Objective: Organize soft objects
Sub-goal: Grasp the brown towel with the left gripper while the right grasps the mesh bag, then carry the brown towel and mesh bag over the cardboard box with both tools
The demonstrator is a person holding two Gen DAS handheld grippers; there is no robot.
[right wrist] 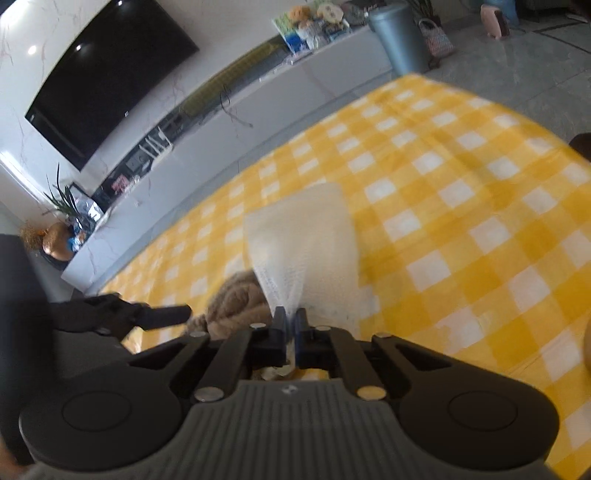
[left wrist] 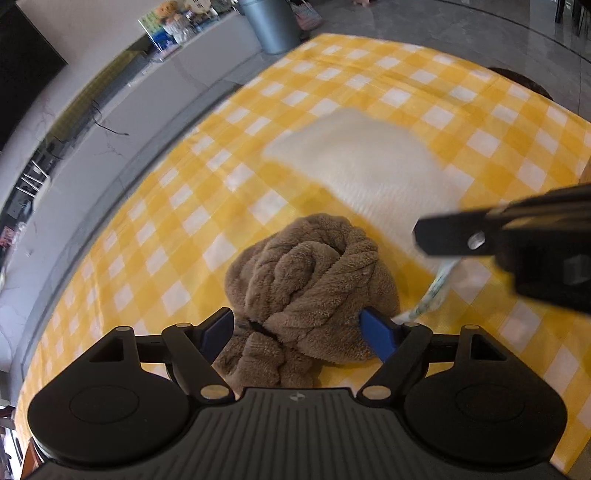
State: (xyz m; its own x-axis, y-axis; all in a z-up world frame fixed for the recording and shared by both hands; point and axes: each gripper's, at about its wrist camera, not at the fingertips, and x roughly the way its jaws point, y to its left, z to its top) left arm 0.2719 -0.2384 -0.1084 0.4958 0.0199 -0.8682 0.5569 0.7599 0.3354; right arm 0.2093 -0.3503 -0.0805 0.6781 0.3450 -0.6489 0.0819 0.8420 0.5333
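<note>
- The left hand-held gripper [left wrist: 300, 326] stands wide, its blue pads either side of a bunched brown towel [left wrist: 314, 284].
- The towel lies on a yellow checked cloth [left wrist: 155, 236].
- A white cloth [left wrist: 369, 166] lies beyond it.
- The right hand-held gripper [left wrist: 424, 236] reaches in from the right, over the white cloth's near edge.

1. A bundled towel [left wrist: 310, 284] lies on the checked tablecloth [left wrist: 177, 229], between the left gripper's [left wrist: 301, 328] fingers.
2. A flat cloth [left wrist: 369, 166] lies behind and right of the towel.
3. The right gripper [right wrist: 290, 317] stands at the cloth's near corner.
4. A bin [left wrist: 273, 22] stands on the floor beyond the table.
</note>
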